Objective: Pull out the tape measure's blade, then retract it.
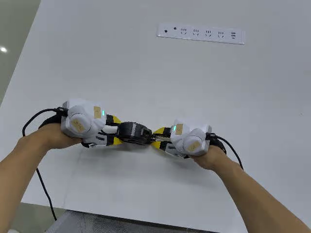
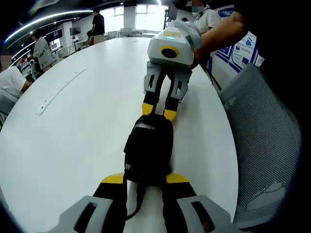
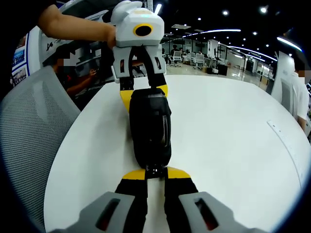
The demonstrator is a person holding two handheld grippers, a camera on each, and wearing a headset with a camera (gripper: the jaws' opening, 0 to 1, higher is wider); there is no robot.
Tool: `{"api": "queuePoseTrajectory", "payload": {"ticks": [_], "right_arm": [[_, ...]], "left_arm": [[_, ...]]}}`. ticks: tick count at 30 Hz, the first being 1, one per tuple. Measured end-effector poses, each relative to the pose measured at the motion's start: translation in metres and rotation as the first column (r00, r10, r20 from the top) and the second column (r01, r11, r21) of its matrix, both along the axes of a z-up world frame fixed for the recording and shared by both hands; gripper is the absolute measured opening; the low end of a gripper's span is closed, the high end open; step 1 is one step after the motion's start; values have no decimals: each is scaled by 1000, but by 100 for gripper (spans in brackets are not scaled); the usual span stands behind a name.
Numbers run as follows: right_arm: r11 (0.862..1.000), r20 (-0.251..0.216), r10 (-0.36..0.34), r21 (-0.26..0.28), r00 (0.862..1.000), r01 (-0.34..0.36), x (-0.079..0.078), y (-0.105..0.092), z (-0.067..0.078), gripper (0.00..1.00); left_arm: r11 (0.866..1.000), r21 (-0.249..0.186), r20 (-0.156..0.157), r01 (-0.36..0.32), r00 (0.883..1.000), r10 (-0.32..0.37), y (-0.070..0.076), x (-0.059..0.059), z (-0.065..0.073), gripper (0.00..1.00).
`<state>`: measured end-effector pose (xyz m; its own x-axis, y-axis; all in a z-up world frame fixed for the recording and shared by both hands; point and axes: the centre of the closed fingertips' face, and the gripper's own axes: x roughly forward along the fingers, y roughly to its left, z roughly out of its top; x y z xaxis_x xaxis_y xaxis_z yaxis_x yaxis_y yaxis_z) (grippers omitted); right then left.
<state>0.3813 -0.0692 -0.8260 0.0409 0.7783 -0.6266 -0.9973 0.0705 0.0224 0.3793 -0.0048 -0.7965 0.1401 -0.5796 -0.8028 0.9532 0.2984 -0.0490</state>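
the tape measure [image 1: 133,132] is lying on the table [image 1: 146,63] between the tools. the left tool [image 1: 114,134] is clamping its case [image 2: 148,150]; the right tool [image 1: 158,138] is pinching the end hook [image 3: 154,171]. best practice, i'd judge: holding the case steady and drawing the right tool straight away, level.

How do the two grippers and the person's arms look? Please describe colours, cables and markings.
The left gripper and right gripper have rounded white bodies, dark jaws with yellow tips, a tan sticker and a green light each. A black cable trails from each. The forearms are bare.
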Motion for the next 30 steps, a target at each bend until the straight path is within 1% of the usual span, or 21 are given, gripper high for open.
{"api": "queuePoseTrajectory", "payload": {"ticks": [11, 16, 30], "right_arm": [[1000, -10, 7, -9, 1000, -7, -2, -2, -1, 9], [1000, -12, 13, -17, 1000, -13, 0, -6, -1, 9], [999, -17, 26, -30, 1000, -27, 1, -28, -1, 10]], "left_arm": [[1000, -5, -3, -1, 1000, 1, 1, 0, -2, 24], [1000, -9, -6, -5, 1000, 5, 1, 0, -2, 24], [1000, -12, -11, -12, 1000, 12, 4, 0, -6, 24]]}}
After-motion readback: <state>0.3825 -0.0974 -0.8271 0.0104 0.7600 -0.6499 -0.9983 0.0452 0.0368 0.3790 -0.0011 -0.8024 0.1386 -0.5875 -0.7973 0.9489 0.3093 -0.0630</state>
